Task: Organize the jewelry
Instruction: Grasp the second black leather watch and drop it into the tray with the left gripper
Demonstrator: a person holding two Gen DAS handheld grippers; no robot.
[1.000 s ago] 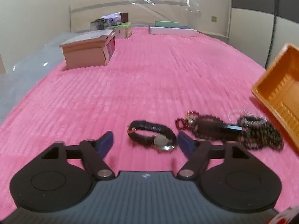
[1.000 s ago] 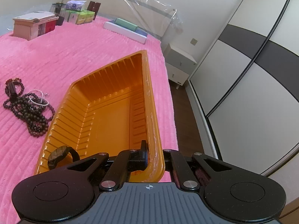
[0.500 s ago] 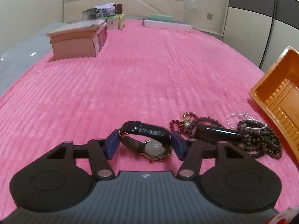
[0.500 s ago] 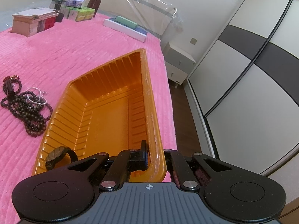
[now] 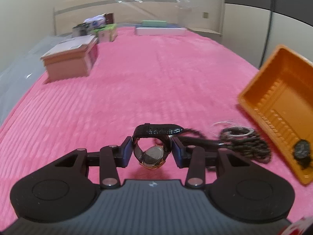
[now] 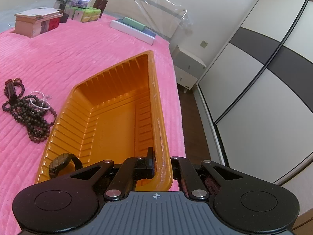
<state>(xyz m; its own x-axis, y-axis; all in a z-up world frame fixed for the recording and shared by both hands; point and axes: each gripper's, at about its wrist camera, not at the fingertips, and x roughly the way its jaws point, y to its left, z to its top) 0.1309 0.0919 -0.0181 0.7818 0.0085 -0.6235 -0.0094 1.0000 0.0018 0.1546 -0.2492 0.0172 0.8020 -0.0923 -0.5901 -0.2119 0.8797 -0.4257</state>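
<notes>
My left gripper (image 5: pixel 152 151) has its blue pads (image 5: pixel 126 153) against both sides of a black-strap watch with a gold case (image 5: pixel 153 155); the jaws are closing and the watch hangs just above the pink bed. Right of it lie a black tube (image 5: pixel 197 140), dark bead strings (image 5: pixel 246 143) and a silver bracelet (image 6: pixel 39 101). The orange tray (image 5: pixel 277 101) holds a second, dark watch (image 5: pixel 302 149). My right gripper (image 6: pixel 161 166) is shut on the tray's near rim (image 6: pixel 163 148), one finger inside and one outside. That dark watch (image 6: pixel 58 162) sits in the tray's near left corner.
A tan box (image 5: pixel 70 62) stands far left on the bed, with green and other boxes (image 6: pixel 88 13) behind it and a flat white box (image 5: pixel 160 31) by the headboard. The bed's edge runs just right of the tray, beside a bedside cabinet (image 6: pixel 187 68) and wardrobe doors (image 6: pixel 254 78).
The left jaws have narrowed around the black-strap watch and gripped it, then risen with it off the bed. The right gripper and tray have barely moved.
</notes>
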